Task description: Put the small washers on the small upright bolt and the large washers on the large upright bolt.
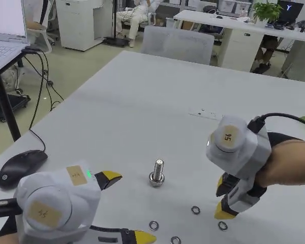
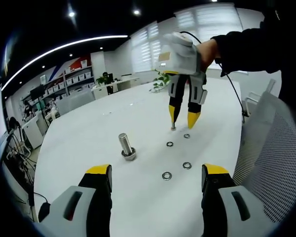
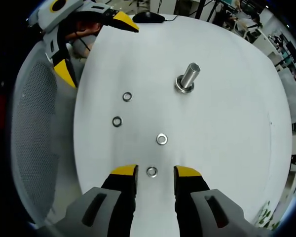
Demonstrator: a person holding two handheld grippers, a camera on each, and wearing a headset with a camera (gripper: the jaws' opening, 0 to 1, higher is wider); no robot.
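One steel bolt (image 1: 157, 172) (image 2: 125, 146) (image 3: 187, 78) stands upright on its head on the white table (image 1: 142, 112). Several small washers lie flat in front of it (image 1: 195, 209) (image 1: 153, 225) (image 2: 166, 176) (image 3: 117, 121). My right gripper (image 1: 222, 201) (image 3: 155, 173) (image 2: 182, 120) points down at the table, open, its tips either side of one washer (image 3: 151, 172) (image 1: 222, 226) that lies on the surface. My left gripper (image 1: 127, 206) (image 2: 157, 173) hovers open at the near left, holding nothing, with two washers just ahead of its jaws.
A black mouse (image 1: 20, 166) sits at the table's left edge, and a laptop (image 1: 5, 30) stands on a side desk. A grey chair back (image 1: 178, 44) stands behind the far edge. The table's near edge lies close under the left gripper.
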